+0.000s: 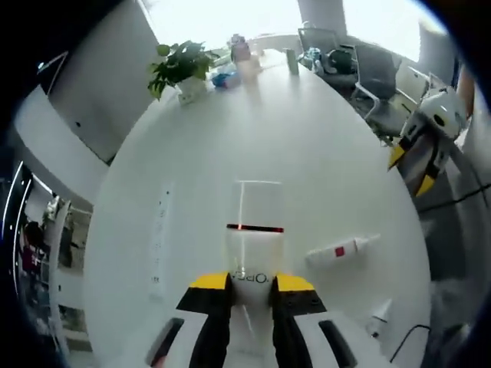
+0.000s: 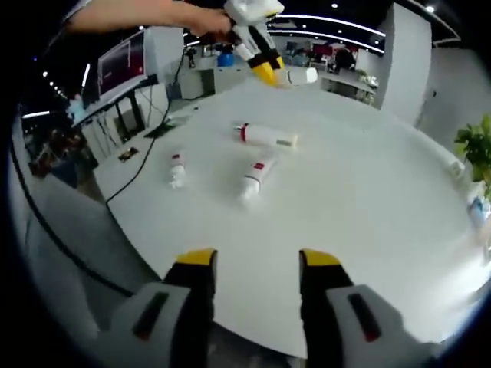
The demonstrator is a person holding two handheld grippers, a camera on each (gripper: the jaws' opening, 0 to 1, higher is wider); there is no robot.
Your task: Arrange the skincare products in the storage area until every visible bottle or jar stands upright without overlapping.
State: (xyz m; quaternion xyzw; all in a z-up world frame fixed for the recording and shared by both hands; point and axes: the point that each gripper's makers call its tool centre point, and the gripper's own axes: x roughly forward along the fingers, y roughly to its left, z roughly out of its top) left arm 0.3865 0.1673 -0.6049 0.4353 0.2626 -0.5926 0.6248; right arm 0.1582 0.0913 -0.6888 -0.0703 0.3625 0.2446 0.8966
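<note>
Left hand-held gripper (image 1: 252,284) clamps my white bottle (image 1: 256,230) above tabletop (image 1: 307,146); right hand-held gripper (image 2: 254,261) wide open, empty.

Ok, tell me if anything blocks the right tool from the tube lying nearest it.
Nothing visible does. The right tool is open, and only bare white table lies between it and the red-banded tube.

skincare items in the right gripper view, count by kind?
Bottles: 3 (held bottle in the left gripper, red-banded bottle lying, small bottle lying)
Tubes: 1 (tube, lying)
Total: 4
</note>
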